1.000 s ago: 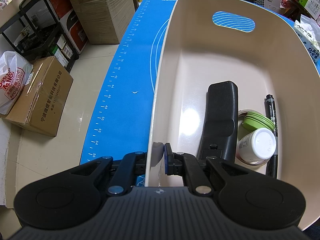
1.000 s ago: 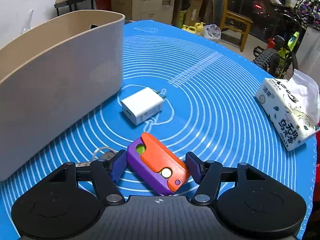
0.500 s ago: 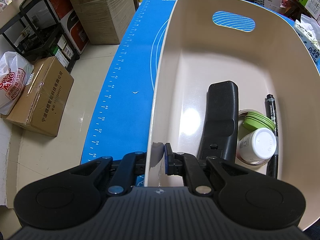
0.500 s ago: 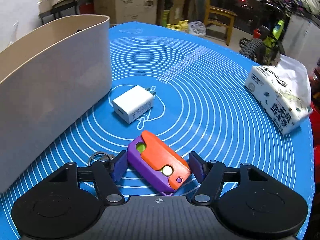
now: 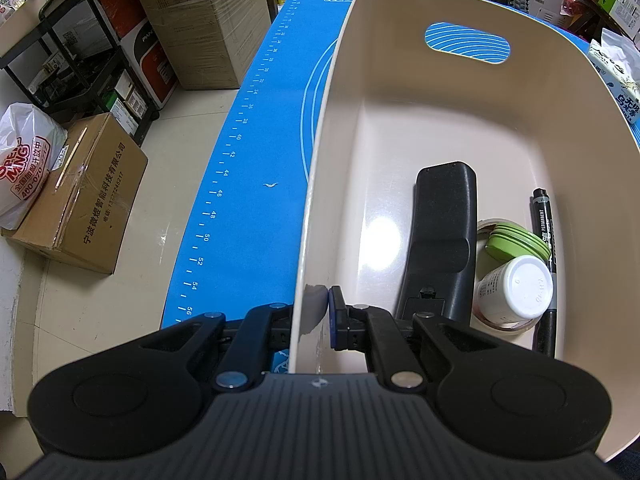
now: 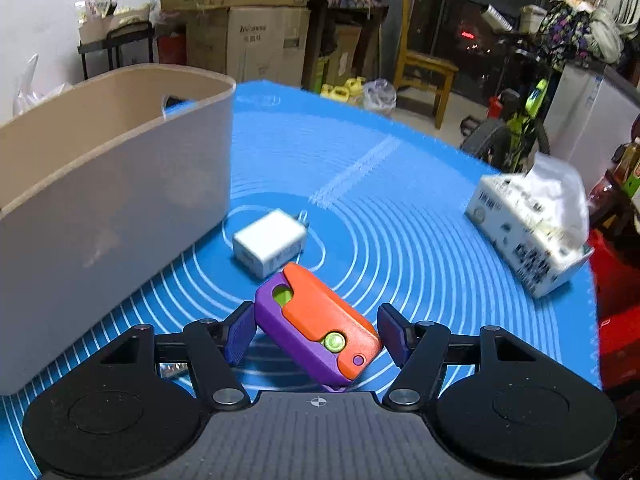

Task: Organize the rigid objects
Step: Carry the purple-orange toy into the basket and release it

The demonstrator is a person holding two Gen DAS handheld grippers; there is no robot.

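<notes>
My left gripper (image 5: pixel 316 316) is shut on the near wall of the beige bin (image 5: pixel 320 184), one finger outside and one inside. The bin holds a black remote (image 5: pixel 442 236), a white bottle (image 5: pixel 516 288), a green lid (image 5: pixel 514 242), a tape roll and a black marker (image 5: pixel 546 248). My right gripper (image 6: pixel 316 330) is shut on a purple and orange toy (image 6: pixel 320 322) and holds it above the blue mat (image 6: pixel 400 216). A white charger (image 6: pixel 270 242) lies on the mat just beyond it. The bin (image 6: pixel 104 200) stands at the left in the right wrist view.
A tissue pack (image 6: pixel 528 224) lies at the mat's right edge. A key ring (image 6: pixel 172 368) lies under my right gripper's left finger. Cardboard boxes (image 5: pixel 76 196) and a black shelf stand on the floor left of the table. A chair and a bicycle stand behind.
My right gripper has lifted with the toy and tilted up, so the charger and mat sit lower and farther. The left gripper and the bin have not moved.
</notes>
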